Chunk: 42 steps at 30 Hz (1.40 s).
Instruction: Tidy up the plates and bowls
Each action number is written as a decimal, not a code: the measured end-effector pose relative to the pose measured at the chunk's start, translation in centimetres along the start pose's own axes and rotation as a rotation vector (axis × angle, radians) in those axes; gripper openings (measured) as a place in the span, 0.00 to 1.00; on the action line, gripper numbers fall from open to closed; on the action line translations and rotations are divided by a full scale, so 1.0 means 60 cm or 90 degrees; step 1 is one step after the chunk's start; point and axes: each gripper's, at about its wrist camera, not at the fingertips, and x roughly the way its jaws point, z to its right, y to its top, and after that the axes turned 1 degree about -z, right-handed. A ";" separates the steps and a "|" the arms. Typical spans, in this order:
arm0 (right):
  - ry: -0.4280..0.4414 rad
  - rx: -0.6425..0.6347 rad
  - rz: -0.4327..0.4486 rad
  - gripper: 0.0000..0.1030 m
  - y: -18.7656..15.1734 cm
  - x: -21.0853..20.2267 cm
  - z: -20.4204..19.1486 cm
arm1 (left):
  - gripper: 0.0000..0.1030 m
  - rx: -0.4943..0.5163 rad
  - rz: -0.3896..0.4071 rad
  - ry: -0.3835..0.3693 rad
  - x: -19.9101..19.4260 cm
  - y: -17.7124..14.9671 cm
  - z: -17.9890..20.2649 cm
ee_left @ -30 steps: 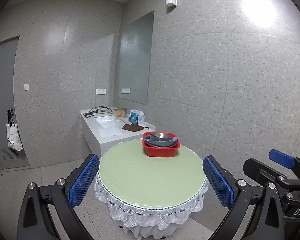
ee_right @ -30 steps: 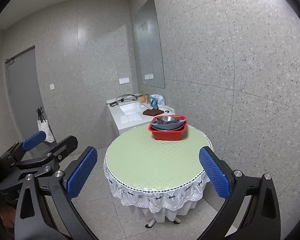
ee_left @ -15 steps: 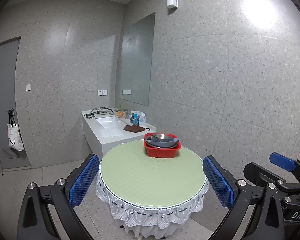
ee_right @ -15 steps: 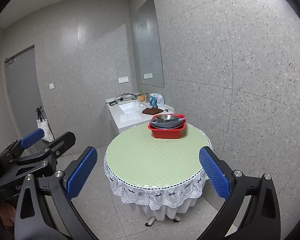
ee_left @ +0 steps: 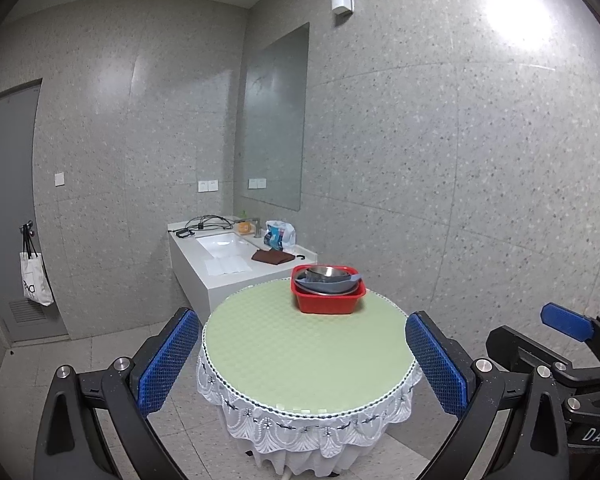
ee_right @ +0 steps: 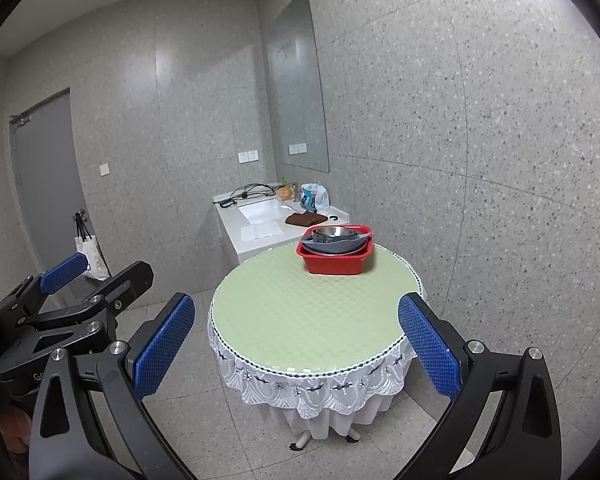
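- Two grippers, left gripper (ee_left: pixel 302 364) and right gripper (ee_right: pixel 296 346), are held spread wide, nothing between their fingers.
- Stacked bowls (ee_left: pixel 326 278) are seen inside a red basin (ee_left: pixel 329 300) on the round table (ee_left: pixel 300 352).

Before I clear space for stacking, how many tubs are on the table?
1. The red tub sits on the far side of the table, holding stacked bowls. Nothing else stands on the table, and no tub could be hidden.
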 end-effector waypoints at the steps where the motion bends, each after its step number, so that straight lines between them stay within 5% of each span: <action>1: 0.000 0.000 -0.001 1.00 0.000 0.000 0.001 | 0.99 0.000 -0.001 0.000 0.001 0.000 0.000; 42: 0.007 0.004 -0.009 1.00 -0.006 0.012 0.009 | 0.99 0.004 0.001 0.005 0.011 -0.008 -0.004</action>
